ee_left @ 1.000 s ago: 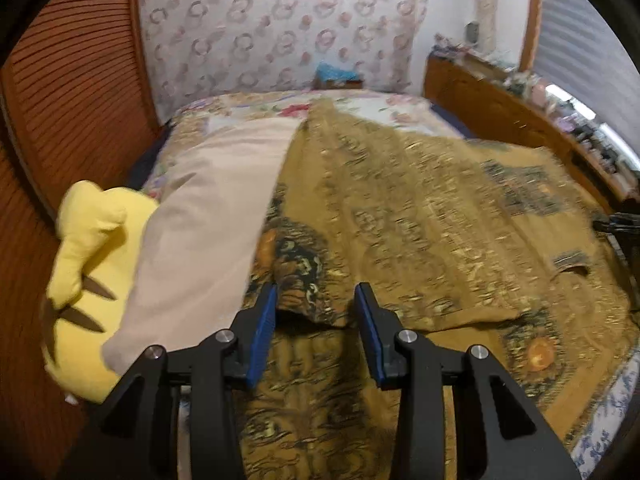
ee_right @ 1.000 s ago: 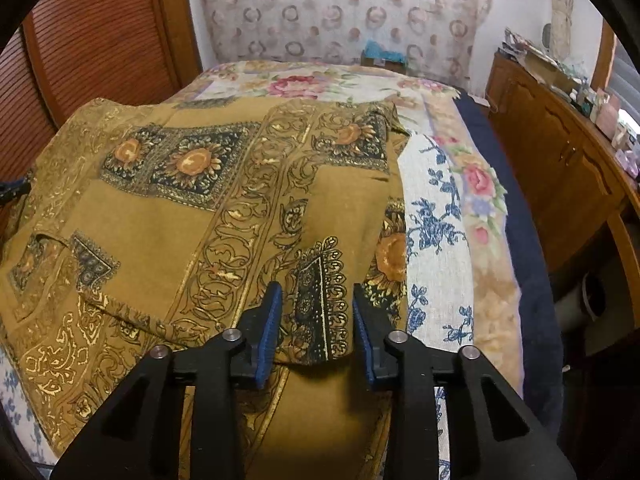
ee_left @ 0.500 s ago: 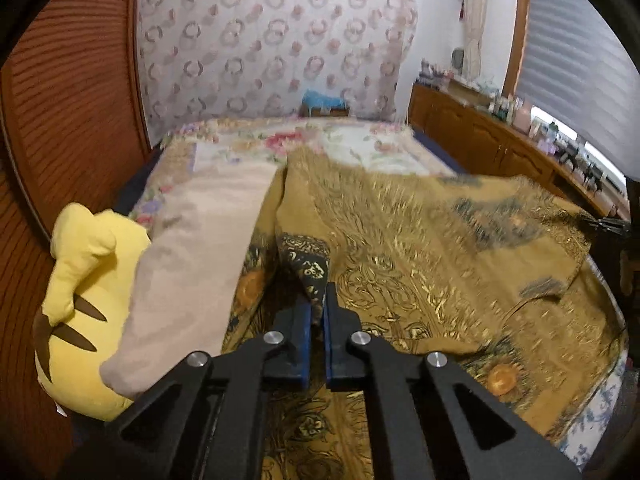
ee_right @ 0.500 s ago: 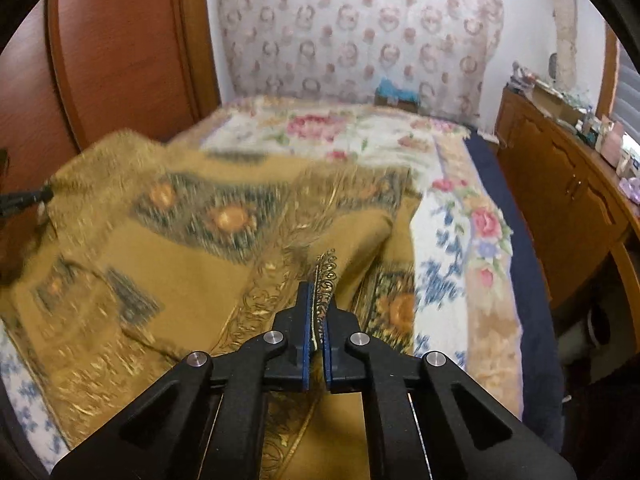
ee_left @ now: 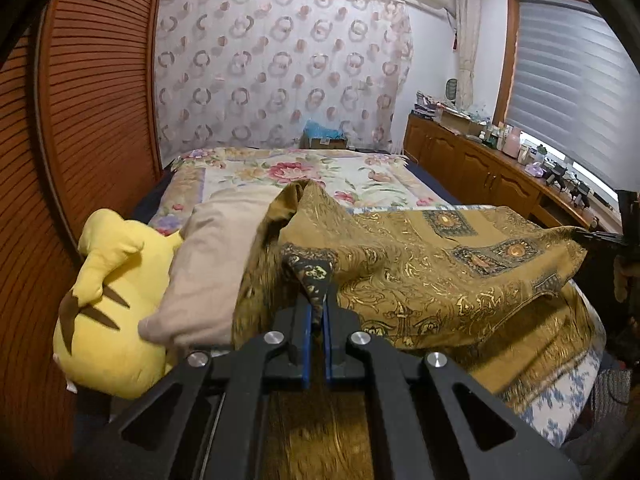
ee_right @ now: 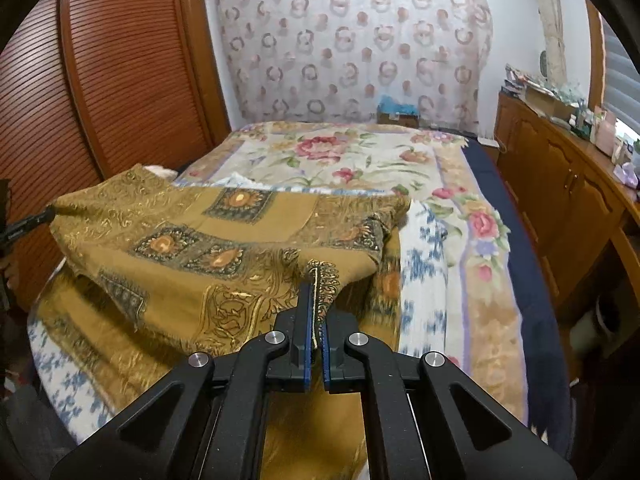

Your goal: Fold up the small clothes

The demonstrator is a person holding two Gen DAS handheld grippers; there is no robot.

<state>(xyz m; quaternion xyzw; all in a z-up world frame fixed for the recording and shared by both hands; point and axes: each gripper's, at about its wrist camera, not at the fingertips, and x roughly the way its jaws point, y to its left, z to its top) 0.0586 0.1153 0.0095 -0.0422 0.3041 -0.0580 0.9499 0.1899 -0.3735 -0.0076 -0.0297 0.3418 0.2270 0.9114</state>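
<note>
I hold the patterned garment (ee_left: 420,264) raised over the bed (ee_right: 360,156) by two near corners. To fold cleanly, I should carry both corners forward level and together, keeping the edge taut. The left gripper (ee_left: 316,312) has its jaws clamped on one dark-bordered corner; the right gripper (ee_right: 316,316) has its jaws pinched on the other, cloth between the pads.
</note>
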